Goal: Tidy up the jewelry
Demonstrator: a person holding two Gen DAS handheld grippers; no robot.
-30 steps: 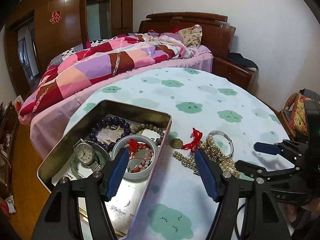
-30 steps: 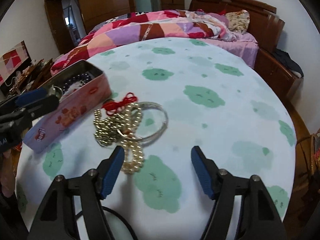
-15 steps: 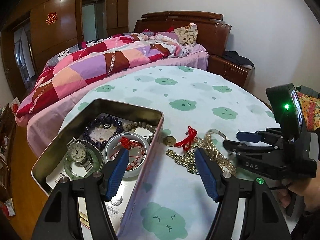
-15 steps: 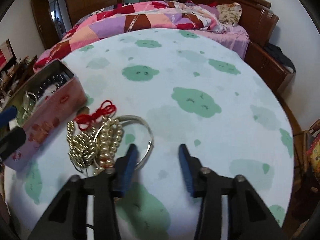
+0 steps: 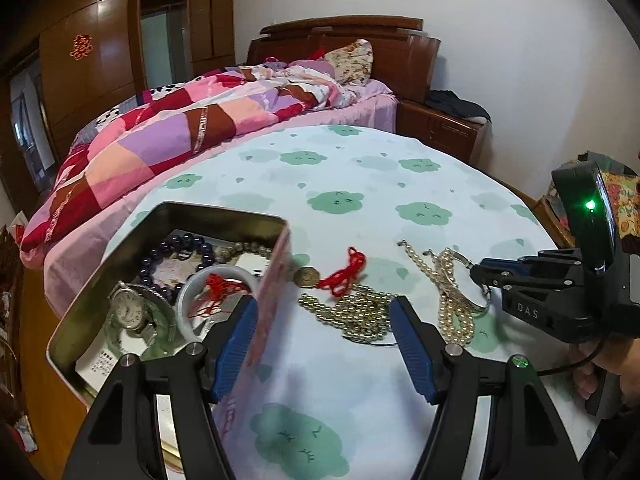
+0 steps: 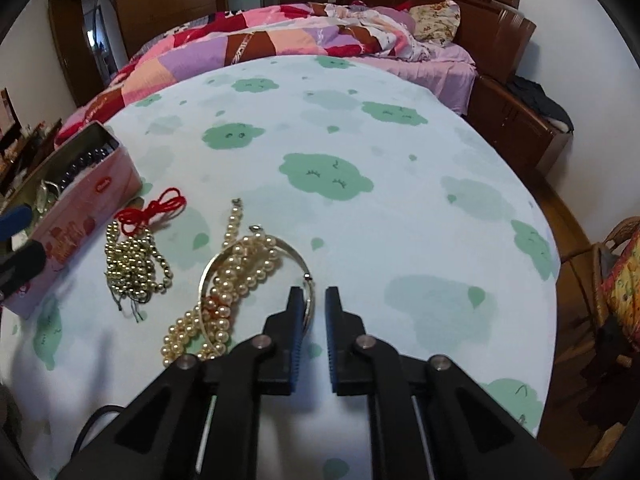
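Note:
A pink tin sits at the table's left, holding a watch, dark beads and a white bangle. On the cloth lie a coin with red cord, a gold bead chain, a pearl necklace and a silver bangle. My left gripper is open, over the tin's wall and the gold chain. My right gripper has its jaws nearly closed around the silver bangle's rim.
The round table has a pale cloth with green clouds. Behind it stands a bed with a patchwork quilt and a wooden headboard. A wooden nightstand is at the right, a wicker chair beyond the table edge.
My right gripper moved forward to the silver bangle and its jaws narrowed around the rim. The pearl necklace is stretched out further. My left gripper stayed open and shifted slightly.

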